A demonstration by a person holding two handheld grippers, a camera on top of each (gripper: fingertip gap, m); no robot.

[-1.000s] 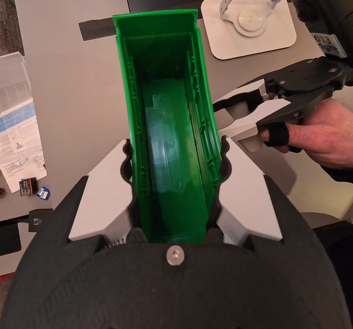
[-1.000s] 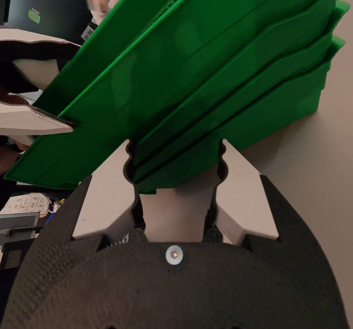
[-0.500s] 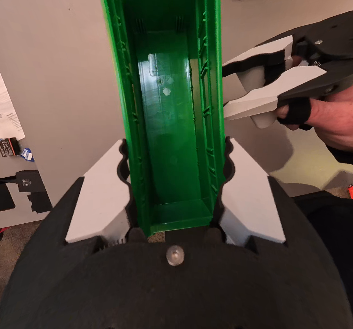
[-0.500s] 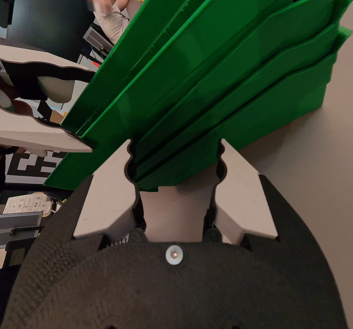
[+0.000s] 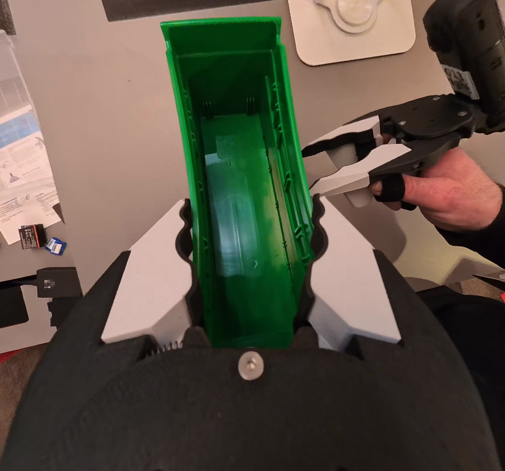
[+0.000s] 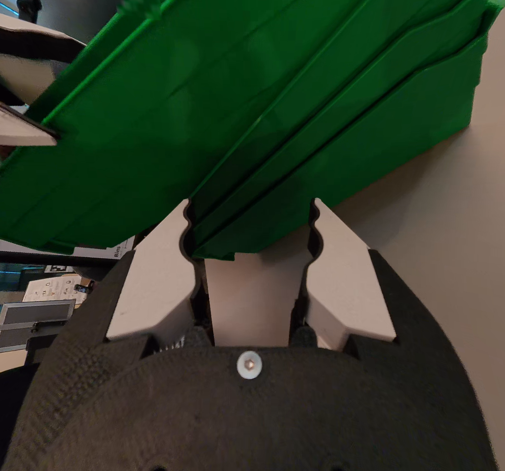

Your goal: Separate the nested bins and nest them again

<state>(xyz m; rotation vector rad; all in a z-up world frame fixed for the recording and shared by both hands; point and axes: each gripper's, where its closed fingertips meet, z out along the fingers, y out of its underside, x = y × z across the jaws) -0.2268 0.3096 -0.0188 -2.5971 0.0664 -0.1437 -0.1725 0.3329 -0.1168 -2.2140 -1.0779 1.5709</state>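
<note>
My left gripper (image 5: 251, 244) clamps the top green bin (image 5: 240, 184) by both sidewalls, near end tilted off the nested stack (image 6: 369, 119). My right gripper (image 6: 251, 228) is spread around the stack's lower rims. Grey table (image 5: 109, 129) beyond; papers (image 5: 21, 173) left, white stand base (image 5: 352, 15) far right.

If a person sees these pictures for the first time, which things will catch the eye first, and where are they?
The bright green bin fills the middle of the left wrist view, held between the fingers of the left gripper above the grey table. The right wrist view shows the stack of green bins leaning on the table, its lower edge between the open fingers of the right gripper.
</note>
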